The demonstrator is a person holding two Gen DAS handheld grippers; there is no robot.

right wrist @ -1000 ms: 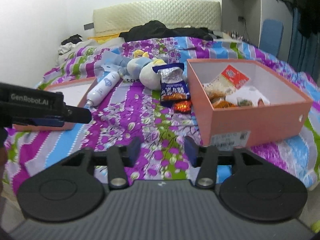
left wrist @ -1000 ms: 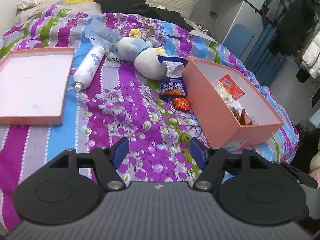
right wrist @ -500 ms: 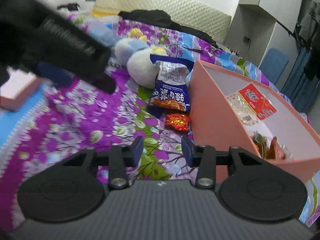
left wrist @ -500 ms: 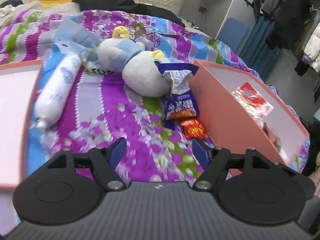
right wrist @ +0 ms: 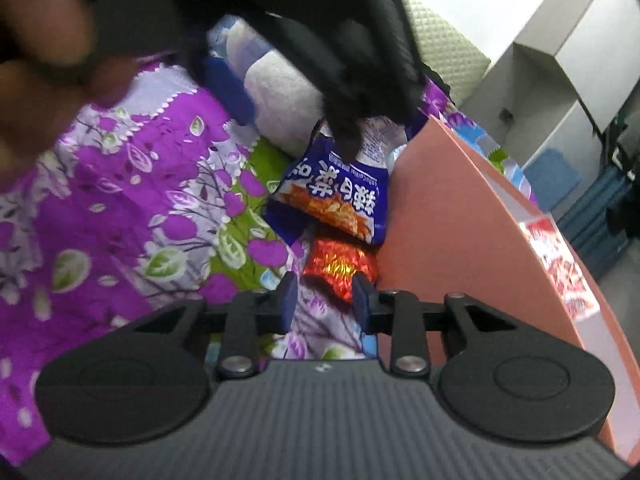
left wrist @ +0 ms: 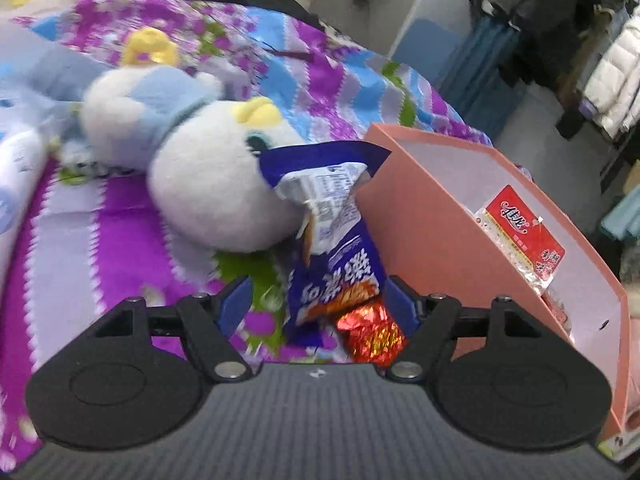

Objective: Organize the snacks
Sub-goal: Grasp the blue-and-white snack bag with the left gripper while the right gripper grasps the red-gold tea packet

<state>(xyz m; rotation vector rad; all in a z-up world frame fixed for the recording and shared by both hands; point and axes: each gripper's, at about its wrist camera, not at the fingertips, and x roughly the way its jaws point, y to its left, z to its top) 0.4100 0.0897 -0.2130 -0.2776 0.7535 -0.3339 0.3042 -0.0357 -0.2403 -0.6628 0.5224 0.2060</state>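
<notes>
Purple bedspread [left wrist: 60, 240]: floral cloth under everything, seen left of and between both pairs of fingers.
Plush toy [left wrist: 216, 188]: soft white and blue, lying beyond the left fingers, its face touching the blue packet.
Left gripper [left wrist: 316, 304]: fingers spread wide and empty; the lower end of the blue packet sits between them, the red wrapper close to the right-hand finger.
Blue snack packet [left wrist: 332, 264]: crinkly film with a torn silver top, judged light, slippery and easily crushed; best taken by the flat lower body rather than the loose torn end.
Red foil snack [right wrist: 340, 264]: small, shiny, partly tucked under the blue packet's edge, just ahead of the right fingers; judged light and squashable, best pinched across its width.
Right gripper [right wrist: 322, 298]: fingers partly apart, holding nothing, lined up on the red foil.
Pink box [left wrist: 432, 240]: stiff card, immediately right of both pairs of fingers, with a red-labelled packet [left wrist: 524, 236] already inside.
</notes>
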